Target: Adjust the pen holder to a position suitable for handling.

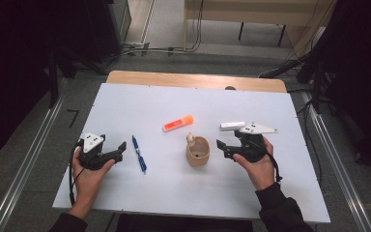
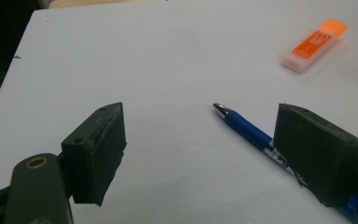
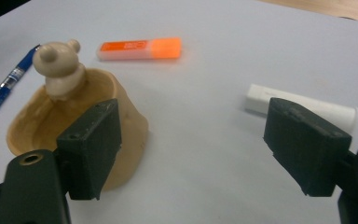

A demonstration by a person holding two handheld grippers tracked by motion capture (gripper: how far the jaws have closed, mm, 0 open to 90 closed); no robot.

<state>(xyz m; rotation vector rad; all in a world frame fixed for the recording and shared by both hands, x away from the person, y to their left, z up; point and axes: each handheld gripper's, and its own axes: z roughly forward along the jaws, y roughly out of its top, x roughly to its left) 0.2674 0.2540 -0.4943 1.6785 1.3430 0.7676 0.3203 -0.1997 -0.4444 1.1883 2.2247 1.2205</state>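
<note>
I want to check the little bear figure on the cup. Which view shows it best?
The right gripper view: the bear figure is close and clear on the beige cup's rim. The high view shows it tiny; the left gripper view faces the pen instead.

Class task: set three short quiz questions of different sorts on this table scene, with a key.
1. True or false: the blue pen lies inside the beige cup.
2. Which thing lies nearest the right tongs? A) orange highlighter B) white tube C) blue pen
3. Fill in: a small bear figure sits at the cup's ____.

Key: 1 false, the pen lies on the table between the left tongs and the cup; 2 B; 3 rim.
</note>
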